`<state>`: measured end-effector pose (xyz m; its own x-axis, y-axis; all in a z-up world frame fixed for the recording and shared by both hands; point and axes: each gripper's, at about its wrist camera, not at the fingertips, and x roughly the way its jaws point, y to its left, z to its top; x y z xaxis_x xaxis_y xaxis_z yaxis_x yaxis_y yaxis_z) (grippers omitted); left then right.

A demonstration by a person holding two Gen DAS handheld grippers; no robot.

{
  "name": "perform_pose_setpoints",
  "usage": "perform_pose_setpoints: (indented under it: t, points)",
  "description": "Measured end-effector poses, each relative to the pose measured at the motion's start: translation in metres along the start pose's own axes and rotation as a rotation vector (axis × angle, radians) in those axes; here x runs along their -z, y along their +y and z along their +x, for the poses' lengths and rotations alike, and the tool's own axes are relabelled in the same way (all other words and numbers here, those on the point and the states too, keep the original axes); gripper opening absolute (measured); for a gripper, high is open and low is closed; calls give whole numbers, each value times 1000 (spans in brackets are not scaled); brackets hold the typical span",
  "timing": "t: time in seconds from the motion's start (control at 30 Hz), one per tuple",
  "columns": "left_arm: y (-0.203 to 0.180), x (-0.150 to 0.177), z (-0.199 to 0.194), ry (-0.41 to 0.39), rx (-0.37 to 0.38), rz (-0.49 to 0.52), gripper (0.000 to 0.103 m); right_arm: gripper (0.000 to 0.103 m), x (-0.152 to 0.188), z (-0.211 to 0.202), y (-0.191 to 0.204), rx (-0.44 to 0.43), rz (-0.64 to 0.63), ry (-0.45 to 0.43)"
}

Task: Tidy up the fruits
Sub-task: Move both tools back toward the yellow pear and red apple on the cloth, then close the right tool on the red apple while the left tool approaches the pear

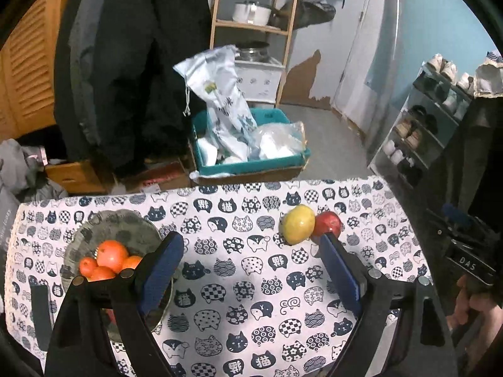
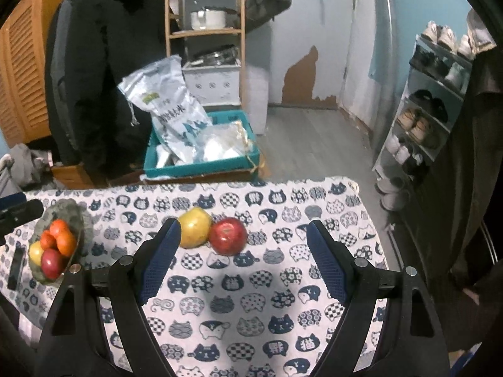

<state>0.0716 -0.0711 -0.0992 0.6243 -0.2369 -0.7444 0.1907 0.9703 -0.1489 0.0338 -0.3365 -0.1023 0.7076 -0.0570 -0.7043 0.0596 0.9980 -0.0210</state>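
two loose fruits, a yellow apple [image 2: 194, 227] and a red apple [image 2: 228, 235], lie touching on the worktop [image 2: 251, 298], well apart from the bowl [image 2: 67, 210] of fruit. both grippers, left [image 1: 248, 248] and right [image 2: 243, 238], hover with jaws spread, empty. apples: firm, smooth, prone to roll; likely best gripped across the widest part.

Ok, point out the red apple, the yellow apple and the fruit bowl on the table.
red apple [image 2: 228, 235], right wrist view, on the middle of its skin.
yellow apple [image 2: 195, 231], right wrist view, on its front face.
fruit bowl [image 2: 67, 209], right wrist view, on its bare far rim.
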Motion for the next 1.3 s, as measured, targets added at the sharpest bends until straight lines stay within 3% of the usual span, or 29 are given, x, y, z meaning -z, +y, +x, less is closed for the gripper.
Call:
perform_pose_setpoints:
  t: [0.67,0.97,1.3]
  points:
    - [-35,17,115,199,-14,71,89,82,30,106,-18,-63,63,253]
    - [-32,17,166,259,-40,58,89,82,35,171,-3,-109,10,367]
    - [-19,10,202,284,-25,15,89,82,27,218,17,-133,-88,400]
